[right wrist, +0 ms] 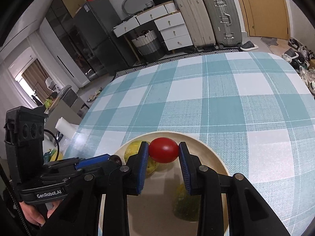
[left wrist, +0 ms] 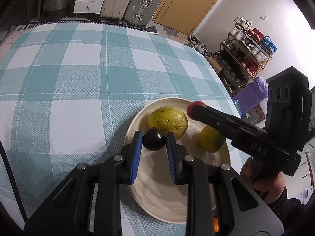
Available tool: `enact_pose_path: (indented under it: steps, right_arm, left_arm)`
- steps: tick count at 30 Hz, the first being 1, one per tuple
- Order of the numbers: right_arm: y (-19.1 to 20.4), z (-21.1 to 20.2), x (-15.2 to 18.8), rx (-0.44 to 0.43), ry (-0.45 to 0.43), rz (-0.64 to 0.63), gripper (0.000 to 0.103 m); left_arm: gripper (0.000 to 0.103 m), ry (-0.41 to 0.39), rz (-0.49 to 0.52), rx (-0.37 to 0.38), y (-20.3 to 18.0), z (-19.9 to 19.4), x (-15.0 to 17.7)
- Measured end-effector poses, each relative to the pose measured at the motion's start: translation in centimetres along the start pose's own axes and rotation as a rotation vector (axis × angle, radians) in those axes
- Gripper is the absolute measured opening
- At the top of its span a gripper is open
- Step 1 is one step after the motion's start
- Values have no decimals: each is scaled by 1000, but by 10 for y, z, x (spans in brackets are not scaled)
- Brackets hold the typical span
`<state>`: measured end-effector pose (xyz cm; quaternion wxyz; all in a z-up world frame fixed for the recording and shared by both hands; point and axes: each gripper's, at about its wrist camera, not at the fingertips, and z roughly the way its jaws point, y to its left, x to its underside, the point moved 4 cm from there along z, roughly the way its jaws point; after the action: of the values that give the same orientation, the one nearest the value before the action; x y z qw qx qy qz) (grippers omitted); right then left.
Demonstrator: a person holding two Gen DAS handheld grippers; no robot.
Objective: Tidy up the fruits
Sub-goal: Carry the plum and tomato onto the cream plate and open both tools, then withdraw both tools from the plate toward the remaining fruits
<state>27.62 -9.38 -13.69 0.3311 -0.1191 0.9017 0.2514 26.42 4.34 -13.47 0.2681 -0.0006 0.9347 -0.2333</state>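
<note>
1. Suitcases, a white drawer unit and a woven basket are seen on the floor beyond the desk, which is covered by a teal-and-white checked cloth.
2. A cream plate is placed near the desk's front right edge, and a shoe rack is seen against the wall to the right.
3. The left tool is held low over the plate's left part, and a dark round fruit is gripped between its blue pads at the tips.
4. Whether that dark fruit is touching the plate or is lifted just off it cannot be told.
5. A large yellow-green fruit is set on the plate just behind the dark fruit, and a smaller yellow-green fruit is set to its right, apart from it.
6. The right tool is held above the plate, and a red tomato-like fruit is pinched between its blue pads, clear of the plate.
7. In the left wrist view, only the red fruit's end is seen at the right tool's tip, above the plate's far right part.
</note>
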Motion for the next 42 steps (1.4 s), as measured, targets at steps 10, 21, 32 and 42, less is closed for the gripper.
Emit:
enact_pose_path:
  steps: [10,21,32,42]
  right_arm:
    - [2,-14,-4,-19,-45,8,49]
    - [-9,-65,7,15,-110,43,54]
    - [1,-117,38,5,-187,6,82]
    - [19,-139,69,4,-189,-43,95]
  left_arm:
    - [46,-19,-40,19,0,-12,-4]
    - [55,-56,-1,-17,-19,-42,14]
    - [78,-148,120,-186,-54,-81,46]
    - [97,-198,132,-293,-70,-107,69]
